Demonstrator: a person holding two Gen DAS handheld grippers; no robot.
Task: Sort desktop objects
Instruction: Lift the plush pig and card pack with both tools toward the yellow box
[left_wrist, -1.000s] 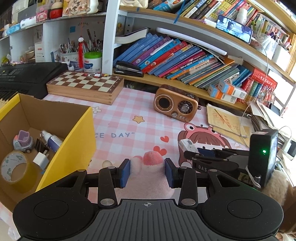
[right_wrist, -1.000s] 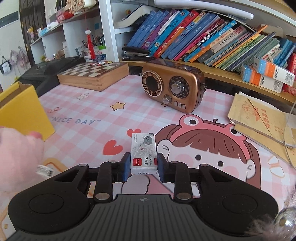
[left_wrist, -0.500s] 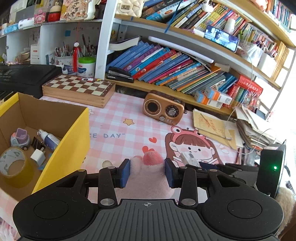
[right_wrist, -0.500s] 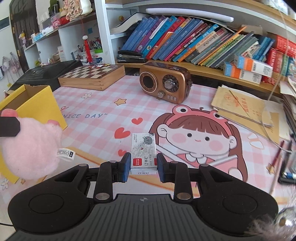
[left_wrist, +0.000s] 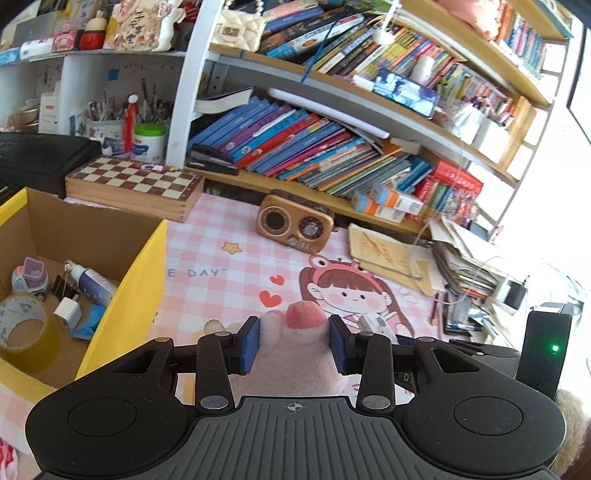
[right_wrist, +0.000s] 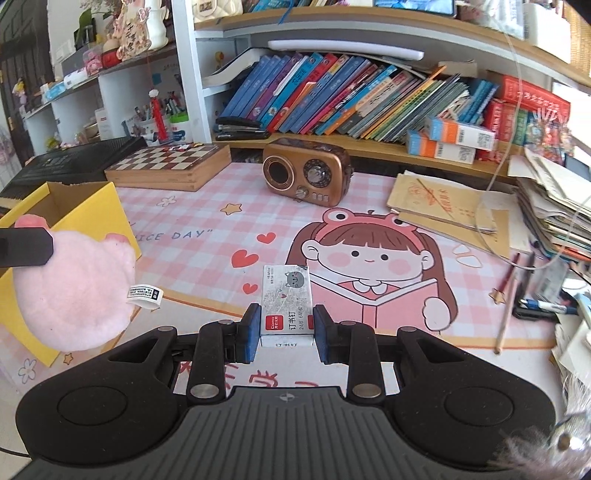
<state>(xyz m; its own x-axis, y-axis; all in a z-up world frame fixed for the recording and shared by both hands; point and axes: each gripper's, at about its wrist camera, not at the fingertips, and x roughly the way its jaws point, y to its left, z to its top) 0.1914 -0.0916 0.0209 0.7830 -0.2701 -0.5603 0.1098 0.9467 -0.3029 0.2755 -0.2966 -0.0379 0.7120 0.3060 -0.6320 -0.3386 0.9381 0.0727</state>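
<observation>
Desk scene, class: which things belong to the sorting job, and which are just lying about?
Part of the job:
- pink plush toy, held in left tool
- staple box, held in right tool
- yellow box

Lying about:
- radio
- chessboard
- books
- paper stack

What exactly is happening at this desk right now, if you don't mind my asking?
A person is sorting desk items with a handheld gripper in each hand. The left gripper has its jaws closed on a pink plush toy, held in the air beside the yellow cardboard box, which already holds a tape roll and other small things. The right gripper clamps a small box of staples above the pink checked desk mat.
</observation>
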